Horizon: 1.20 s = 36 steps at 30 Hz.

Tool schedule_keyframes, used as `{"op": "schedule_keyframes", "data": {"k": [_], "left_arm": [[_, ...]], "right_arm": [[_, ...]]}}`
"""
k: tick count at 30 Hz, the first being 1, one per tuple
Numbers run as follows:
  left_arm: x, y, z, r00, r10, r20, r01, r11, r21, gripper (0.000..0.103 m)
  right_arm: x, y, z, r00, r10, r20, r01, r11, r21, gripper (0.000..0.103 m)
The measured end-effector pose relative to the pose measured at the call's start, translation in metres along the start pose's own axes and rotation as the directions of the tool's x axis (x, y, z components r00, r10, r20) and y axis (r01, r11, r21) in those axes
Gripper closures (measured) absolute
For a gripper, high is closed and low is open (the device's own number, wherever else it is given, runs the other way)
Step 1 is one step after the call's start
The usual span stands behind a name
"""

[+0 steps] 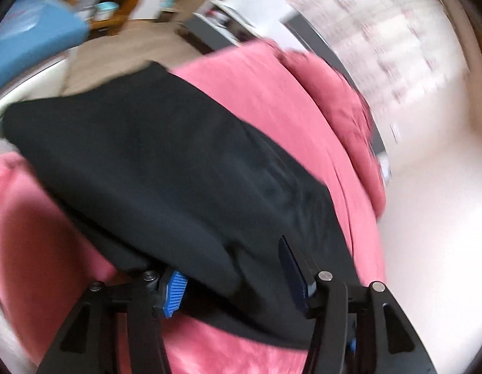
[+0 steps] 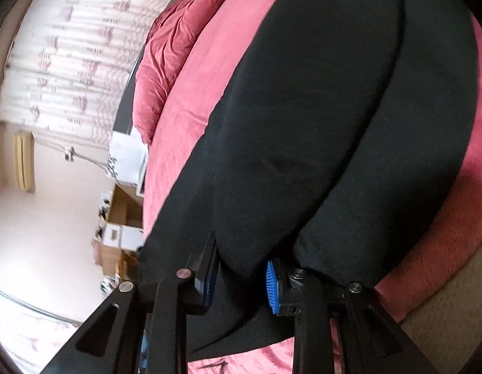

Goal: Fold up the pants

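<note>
Pink bedspread [image 2: 191,99], patterned white curtain [image 2: 69,59], cardboard boxes [image 2: 122,218] on floor, blue object [image 1: 32,37]

Pink-covered bed [image 1: 272,99], black pants [image 1: 153,155] spread flat on it; bunched pink duvet [image 2: 160,71] alongside

Black pants [image 1: 166,155], plain dark fabric, lie flat on the pink bedspread, running from upper left to lower right across my left wrist view. In my right wrist view they fill centre and upper right [image 2: 318,109], a lengthwise seam or fold line showing, near edge bunched into two soft rounded folds at bottom centre.
</note>
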State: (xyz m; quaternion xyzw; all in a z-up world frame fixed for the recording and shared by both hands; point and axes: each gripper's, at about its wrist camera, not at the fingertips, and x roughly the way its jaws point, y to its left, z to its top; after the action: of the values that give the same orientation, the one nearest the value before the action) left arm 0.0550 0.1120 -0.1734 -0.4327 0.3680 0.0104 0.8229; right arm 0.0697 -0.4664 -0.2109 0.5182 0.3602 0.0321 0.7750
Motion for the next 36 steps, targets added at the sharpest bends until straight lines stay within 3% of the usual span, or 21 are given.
{"op": "schedule_keyframes", "data": {"k": [4,9,10,11,12,15,18,20,22,27,29,32,36], "left_arm": [[-0.016,0.035,0.020,0.997,-0.017,0.072,0.028,0.987,-0.157,0.047],[-0.008,0.036,0.042,0.999,0.012,0.050,-0.004,0.987,-0.160,0.055],[-0.006,0.037,0.044,0.999,0.036,0.004,-0.035,0.990,-0.137,0.070],[-0.007,0.037,0.046,0.999,0.051,-0.019,-0.053,0.991,-0.122,0.092],[-0.008,0.038,0.045,0.997,0.064,-0.036,-0.068,0.992,-0.110,0.096],[-0.016,0.038,0.046,0.999,-0.003,-0.038,-0.002,0.991,-0.133,0.096],[-0.031,0.024,0.052,1.000,-0.031,-0.004,0.031,0.997,-0.065,0.096],[-0.034,0.019,0.053,1.000,-0.012,-0.004,0.012,1.000,0.001,0.096],[-0.025,0.024,0.049,0.998,0.053,-0.023,-0.052,0.998,0.048,0.096],[0.000,0.052,0.032,0.981,0.174,-0.081,-0.171,0.984,0.047,0.096],[-0.001,0.049,0.030,0.981,0.182,-0.064,-0.177,0.981,0.082,0.094],[-0.002,0.039,0.028,0.974,0.224,-0.041,-0.217,0.967,0.137,0.090],[-0.035,0.032,0.020,0.977,0.209,0.049,-0.212,0.975,0.062,0.083]], "right_arm": [[-0.005,0.002,0.003,1.000,-0.010,0.018,0.010,1.000,-0.019,0.074],[-0.012,0.017,0.023,0.993,-0.080,0.091,0.087,0.993,-0.077,0.071],[-0.012,0.016,0.029,0.990,-0.102,0.098,0.110,0.991,-0.082,0.071],[-0.013,0.015,0.034,0.989,-0.113,0.093,0.121,0.990,-0.076,0.072],[-0.012,0.015,0.040,0.990,-0.117,0.085,0.122,0.990,-0.063,0.085],[-0.020,0.036,0.053,0.990,-0.105,0.094,0.115,0.987,-0.109,0.090],[-0.033,0.064,0.052,0.987,-0.093,0.134,0.120,0.971,-0.208,0.090],[-0.040,0.069,0.052,0.985,-0.089,0.146,0.121,0.967,-0.225,0.090],[-0.043,0.055,0.049,0.986,-0.106,0.127,0.130,0.971,-0.199,0.090],[-0.024,0.010,0.027,0.978,-0.203,0.049,0.208,0.970,-0.127,0.090],[-0.027,-0.002,0.025,0.984,-0.170,0.057,0.174,0.981,-0.084,0.089],[-0.024,-0.001,0.025,0.981,-0.186,0.053,0.191,0.975,-0.113,0.085],[-0.027,0.000,0.026,0.988,-0.144,0.058,0.149,0.984,-0.096,0.076]]}}
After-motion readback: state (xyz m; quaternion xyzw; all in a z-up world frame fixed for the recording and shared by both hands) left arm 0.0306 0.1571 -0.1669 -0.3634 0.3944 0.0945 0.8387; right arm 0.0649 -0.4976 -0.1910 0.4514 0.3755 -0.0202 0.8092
